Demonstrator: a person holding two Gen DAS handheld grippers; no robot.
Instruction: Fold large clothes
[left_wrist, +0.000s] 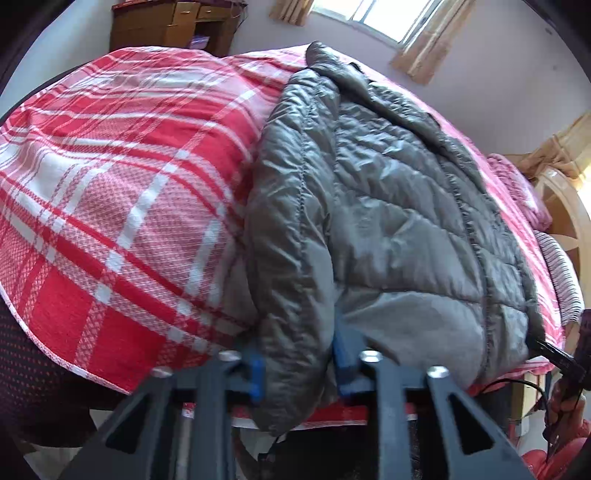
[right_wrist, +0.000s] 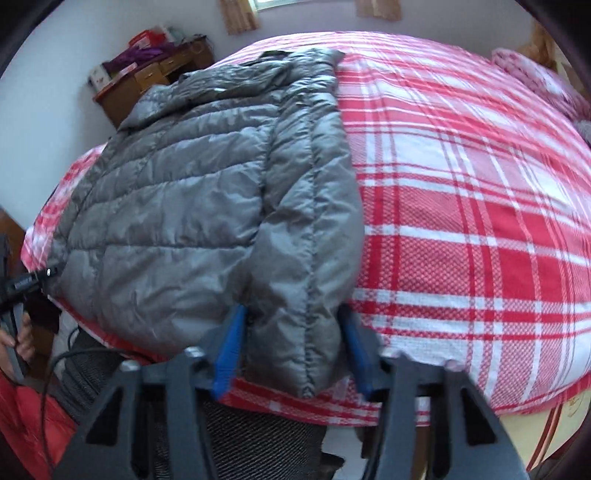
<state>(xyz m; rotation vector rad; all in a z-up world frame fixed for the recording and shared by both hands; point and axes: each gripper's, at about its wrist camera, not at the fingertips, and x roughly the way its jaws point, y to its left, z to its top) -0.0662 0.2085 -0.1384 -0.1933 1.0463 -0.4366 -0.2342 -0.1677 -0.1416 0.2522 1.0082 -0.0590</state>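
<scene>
A grey quilted puffer jacket (left_wrist: 399, 221) lies flat on a bed, collar at the far end, both sleeves laid along its sides. In the left wrist view my left gripper (left_wrist: 299, 365) stands open, its blue-padded fingers on either side of the cuff of the left sleeve (left_wrist: 291, 295) at the near bed edge. In the right wrist view the jacket (right_wrist: 184, 206) fills the left half. My right gripper (right_wrist: 295, 354) stands open around the cuff of the right sleeve (right_wrist: 314, 258). Each gripper shows at the far edge of the other's view.
The bed carries a red and white plaid cover (left_wrist: 122, 192) that also shows in the right wrist view (right_wrist: 480, 221). A wooden dresser (right_wrist: 155, 77) stands against the far wall. Pink pillows (right_wrist: 535, 81) lie at the bed's head. A curtained window (left_wrist: 369, 18) is behind.
</scene>
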